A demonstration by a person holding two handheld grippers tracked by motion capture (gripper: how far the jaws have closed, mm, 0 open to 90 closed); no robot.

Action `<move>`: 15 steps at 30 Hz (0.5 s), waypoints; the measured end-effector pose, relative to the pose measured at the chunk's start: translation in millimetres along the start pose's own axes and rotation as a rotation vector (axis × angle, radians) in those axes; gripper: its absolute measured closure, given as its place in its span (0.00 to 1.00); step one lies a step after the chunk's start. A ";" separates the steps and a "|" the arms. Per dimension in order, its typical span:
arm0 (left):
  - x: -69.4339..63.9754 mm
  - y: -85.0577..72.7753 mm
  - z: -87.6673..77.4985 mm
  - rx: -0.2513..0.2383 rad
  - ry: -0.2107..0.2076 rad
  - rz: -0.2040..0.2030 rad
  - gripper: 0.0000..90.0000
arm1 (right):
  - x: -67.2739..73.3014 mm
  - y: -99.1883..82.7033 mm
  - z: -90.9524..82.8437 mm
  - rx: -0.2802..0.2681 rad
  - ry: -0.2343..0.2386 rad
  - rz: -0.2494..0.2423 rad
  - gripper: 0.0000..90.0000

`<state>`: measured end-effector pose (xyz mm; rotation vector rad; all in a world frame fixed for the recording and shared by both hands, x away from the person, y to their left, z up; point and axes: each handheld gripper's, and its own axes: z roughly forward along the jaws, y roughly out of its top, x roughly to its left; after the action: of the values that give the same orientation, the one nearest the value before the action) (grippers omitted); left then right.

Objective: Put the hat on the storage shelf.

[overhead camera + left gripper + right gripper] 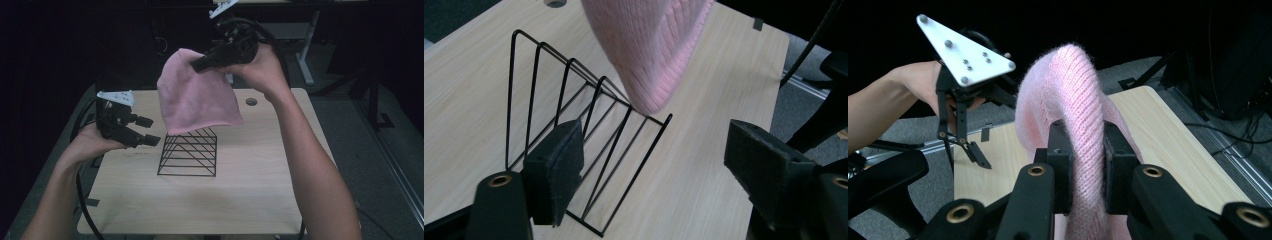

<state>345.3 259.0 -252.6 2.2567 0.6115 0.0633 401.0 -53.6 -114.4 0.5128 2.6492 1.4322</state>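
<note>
A pink knitted hat (197, 100) hangs in the air above the table, its lower edge just over the top of a black wire rack (189, 152). My right gripper (197, 64) is shut on the top fold of the hat, and in the right gripper view the pink knit (1083, 125) is pinched between the two pads. To the left of the rack, my left gripper (149, 131) is held open with nothing between its jaws. In the left gripper view, my left gripper (661, 170) faces the rack (574, 125) with the hat's hem (649, 50) hanging above it.
The light wooden table (200, 205) has a round cable hole (251, 101) at the back right. Cables trail off its left edge. A white desk leg (305, 55) stands on the floor behind. The left hand with its grey plate (965, 52) is farther off in the right gripper view.
</note>
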 end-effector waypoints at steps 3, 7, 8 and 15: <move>1.4 -0.7 1.0 -0.004 -0.007 -0.008 0.30 | 2.8 2.8 5.0 0.001 0.011 -0.014 0.86; 5.6 -3.0 0.2 -0.014 -0.011 0.000 0.35 | 7.4 6.2 10.7 0.000 0.022 -0.028 0.86; 6.6 -4.0 -0.1 -0.020 -0.015 -0.005 0.36 | 8.3 6.8 12.1 -0.003 0.025 -0.031 0.86; 13.0 -9.5 -0.5 -0.037 -0.050 -0.028 0.50 | 15.3 11.3 24.6 -0.007 0.055 -0.051 0.86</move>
<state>352.8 270.6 -260.8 2.2072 0.6105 0.0046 395.2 -23.2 -117.5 0.4084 2.6770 1.4615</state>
